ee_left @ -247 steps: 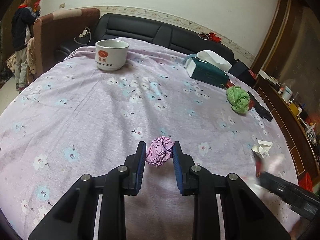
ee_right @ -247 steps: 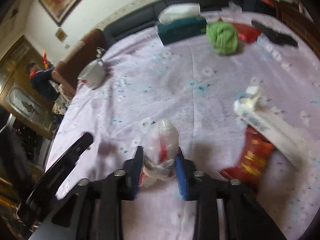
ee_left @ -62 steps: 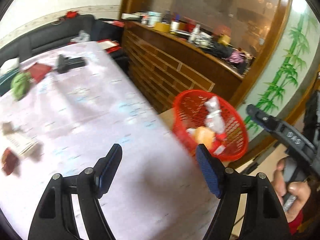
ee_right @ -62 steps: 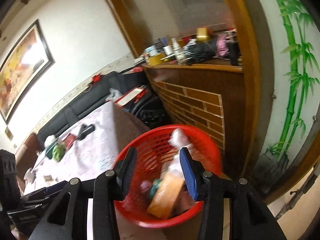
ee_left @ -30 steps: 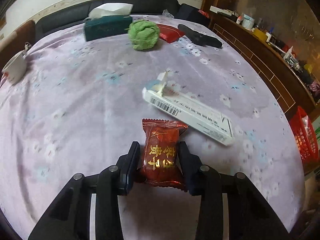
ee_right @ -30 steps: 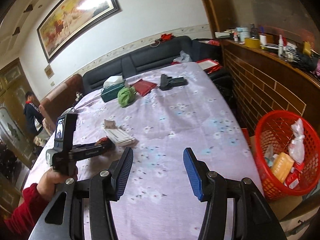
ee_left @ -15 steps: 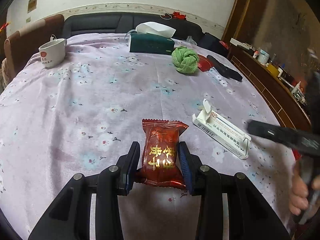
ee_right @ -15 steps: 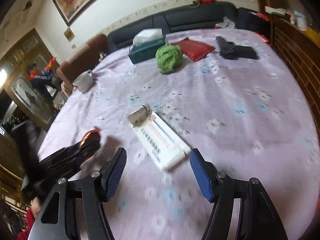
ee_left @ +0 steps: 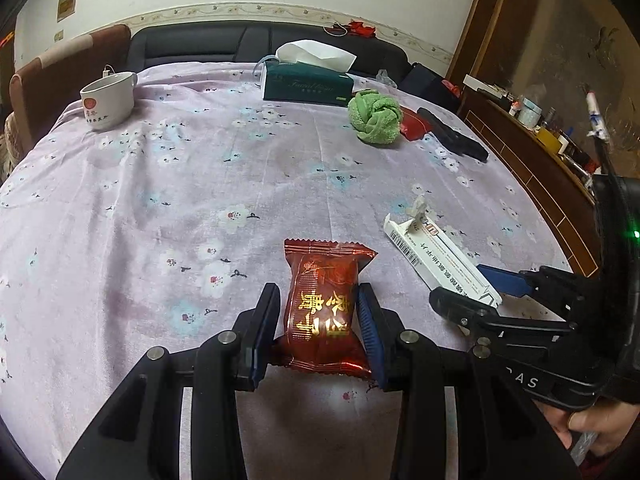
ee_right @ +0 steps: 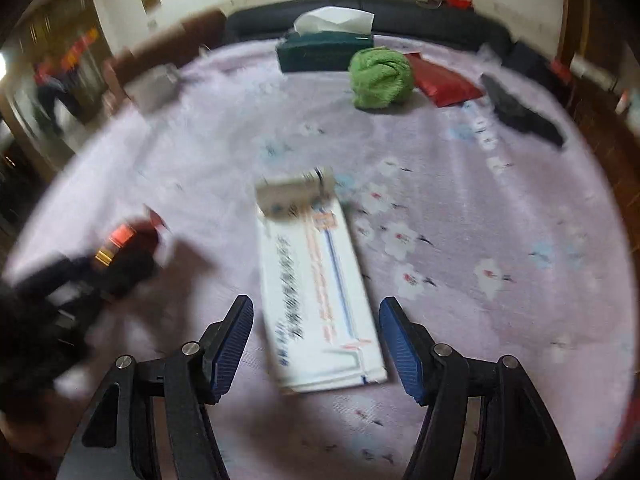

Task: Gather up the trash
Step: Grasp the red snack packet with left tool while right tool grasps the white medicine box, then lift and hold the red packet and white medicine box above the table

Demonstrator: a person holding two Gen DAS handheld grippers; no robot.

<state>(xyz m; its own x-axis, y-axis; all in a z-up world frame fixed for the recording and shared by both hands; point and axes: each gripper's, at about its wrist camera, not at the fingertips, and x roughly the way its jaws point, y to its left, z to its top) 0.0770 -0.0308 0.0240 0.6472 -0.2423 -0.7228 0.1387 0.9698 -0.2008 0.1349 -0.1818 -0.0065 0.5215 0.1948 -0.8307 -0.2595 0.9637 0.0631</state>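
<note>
Both wrist views look steeply down along their fingers, close over the tabletop [ee_left: 200,184]. They share the white box [ee_left: 440,264] [ee_right: 316,280] and green towel [ee_left: 374,118] [ee_right: 380,78].

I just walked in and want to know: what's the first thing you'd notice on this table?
The shiny red snack packet, pinched between the left gripper at the near edge of the purple flowered tablecloth. Just right of it lies a long white box, between the closing jaws of the right gripper, not yet touched. Farther back sits a green balled-up cloth.
</note>
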